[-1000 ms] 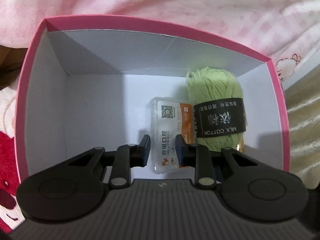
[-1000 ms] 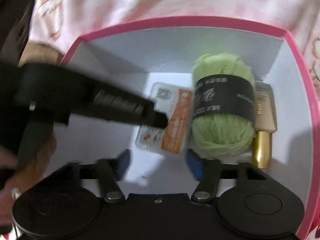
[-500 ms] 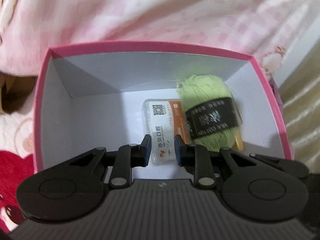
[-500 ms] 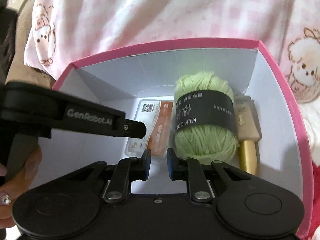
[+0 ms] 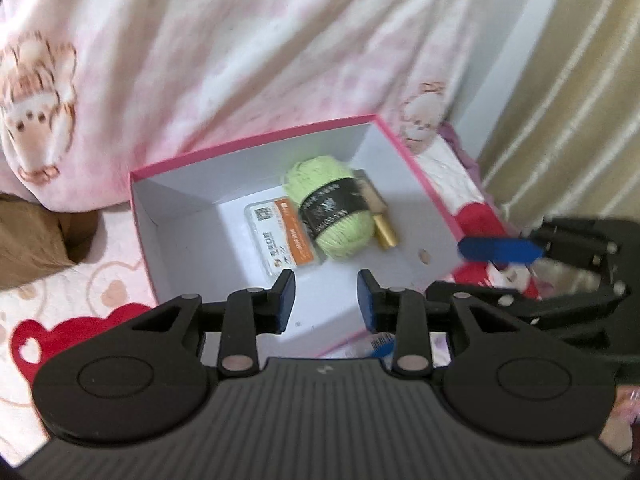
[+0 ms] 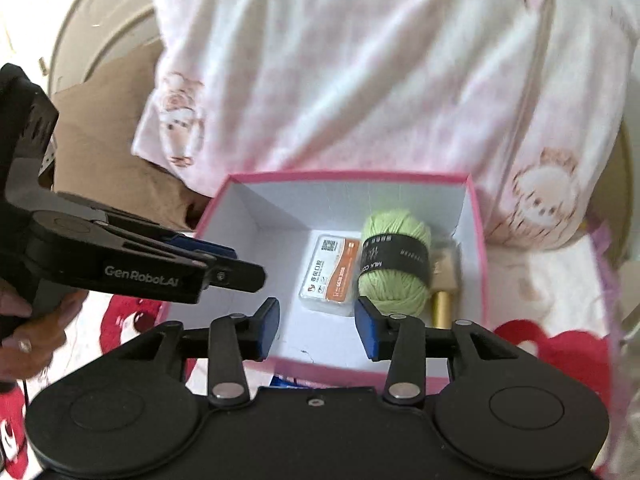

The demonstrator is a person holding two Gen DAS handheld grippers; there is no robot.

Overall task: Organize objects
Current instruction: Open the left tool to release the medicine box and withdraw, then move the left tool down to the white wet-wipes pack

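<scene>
A pink box [image 5: 256, 143] with white inside holds a white-and-orange packet [image 5: 282, 236], a green yarn ball [image 5: 332, 208] with a black band, and a beige tube with a gold cap [image 5: 378, 216]. The right wrist view shows the same box [image 6: 478, 248], packet [image 6: 332, 276], yarn [image 6: 394, 268] and tube [image 6: 442, 300]. My left gripper [image 5: 326, 300] is open and empty above the box's near edge. My right gripper [image 6: 316, 330] is open and empty, also above the near edge. Each gripper shows in the other's view, the right [image 5: 500, 250] and the left [image 6: 224, 268].
The box sits on a pink bedspread with red hearts [image 6: 560, 344]. A pink quilt with bear prints [image 6: 360, 80] is heaped behind it. A brown cushion [image 5: 28, 240] lies at the left. A beige striped curtain [image 5: 580, 100] hangs at the right.
Both grippers have pulled back and up out of the box. The left let go of the packet, which now lies in the box. Both jaws have opened wider.
</scene>
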